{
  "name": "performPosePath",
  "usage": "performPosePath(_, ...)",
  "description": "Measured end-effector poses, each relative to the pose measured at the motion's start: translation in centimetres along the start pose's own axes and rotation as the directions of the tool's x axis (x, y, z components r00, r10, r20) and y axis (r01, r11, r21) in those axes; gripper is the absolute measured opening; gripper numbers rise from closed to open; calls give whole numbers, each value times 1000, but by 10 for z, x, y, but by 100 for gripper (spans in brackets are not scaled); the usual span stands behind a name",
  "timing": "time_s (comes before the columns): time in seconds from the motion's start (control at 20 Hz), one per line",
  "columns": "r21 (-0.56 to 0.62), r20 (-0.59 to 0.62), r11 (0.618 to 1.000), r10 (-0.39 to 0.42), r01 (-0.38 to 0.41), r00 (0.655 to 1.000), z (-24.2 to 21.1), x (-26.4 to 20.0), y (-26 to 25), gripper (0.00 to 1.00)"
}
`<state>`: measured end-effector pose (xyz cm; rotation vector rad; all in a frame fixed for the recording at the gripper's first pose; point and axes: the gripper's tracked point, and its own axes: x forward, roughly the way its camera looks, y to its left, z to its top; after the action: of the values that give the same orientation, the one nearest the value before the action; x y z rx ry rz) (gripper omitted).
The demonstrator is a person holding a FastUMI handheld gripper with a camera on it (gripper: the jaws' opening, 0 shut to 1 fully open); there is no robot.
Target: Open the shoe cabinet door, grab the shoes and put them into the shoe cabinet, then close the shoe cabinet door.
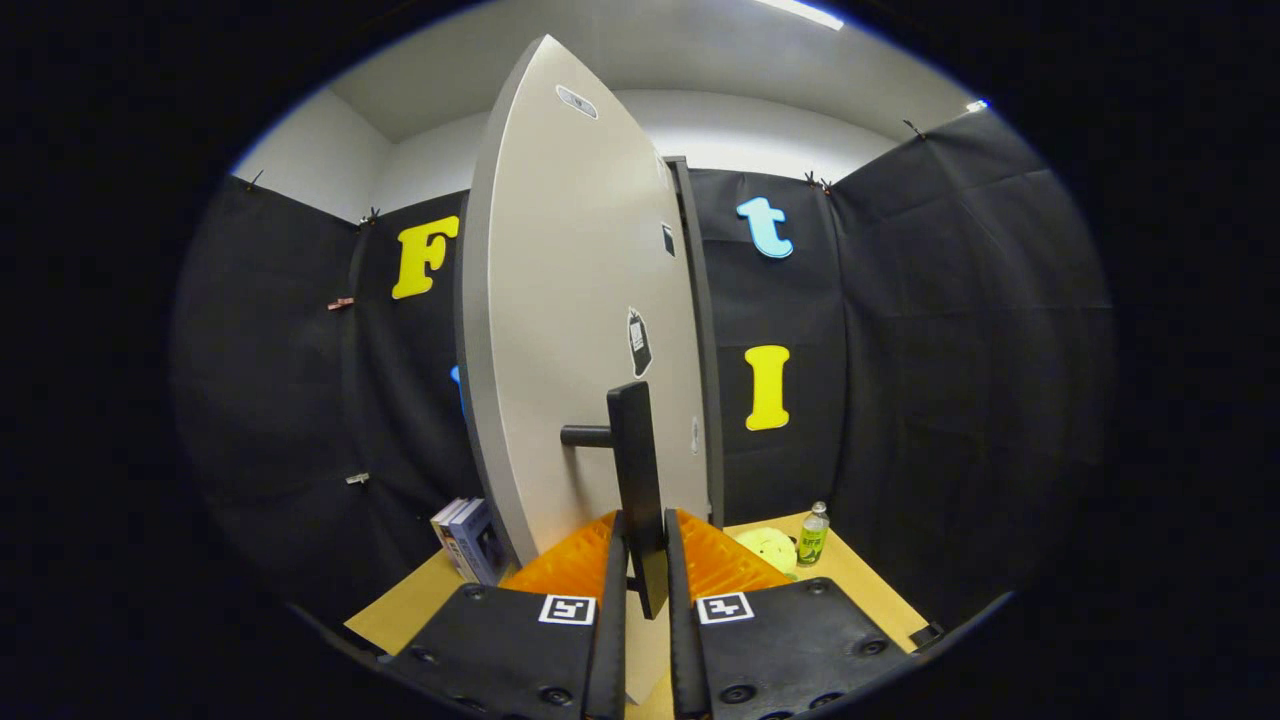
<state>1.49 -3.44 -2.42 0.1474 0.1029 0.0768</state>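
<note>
Claw (646, 560) pinches the door handle (637, 480); books (468, 540) and bottle (812, 534) flank the door (570, 300).

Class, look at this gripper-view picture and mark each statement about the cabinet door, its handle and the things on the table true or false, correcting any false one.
1. The gripper has both fingers closed on the door handle. True.
2. The cabinet door is dark brown. False: it is light grey.
3. A green bottle stands on the wooden table, beyond the fingers and to their right. True.
4. The books lie flat in a pile. False: they stand upright beside the door's lower edge.
5. The handle is a round knob. False: it is a long dark bar on a short post.
</note>
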Motion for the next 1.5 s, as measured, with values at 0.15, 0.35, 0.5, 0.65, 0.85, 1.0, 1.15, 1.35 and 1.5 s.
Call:
performPosePath(0.15,-18,5,999,-37,38,999,3,4,-20,18)
performPosePath(0.35,-21,9,998,-57,57,998,8,2,-41,17)
performPosePath(0.5,-5,12,997,-73,73,997,11,-1,-55,17)
performPosePath(0.65,-1,18,997,-80,80,997,13,1,-58,17)
performPosePath(0.85,6,37,993,-119,119,992,16,-5,-75,15)
performPosePath(1.0,24,48,993,-118,117,992,19,-14,-70,15)
performPosePath(1.15,-9,58,989,-147,147,987,20,-19,-73,16)
performPosePath(1.35,-18,50,983,-182,183,982,23,-35,-75,16)
performPosePath(1.5,-14,8,982,-187,187,982,10,-56,-68,26)
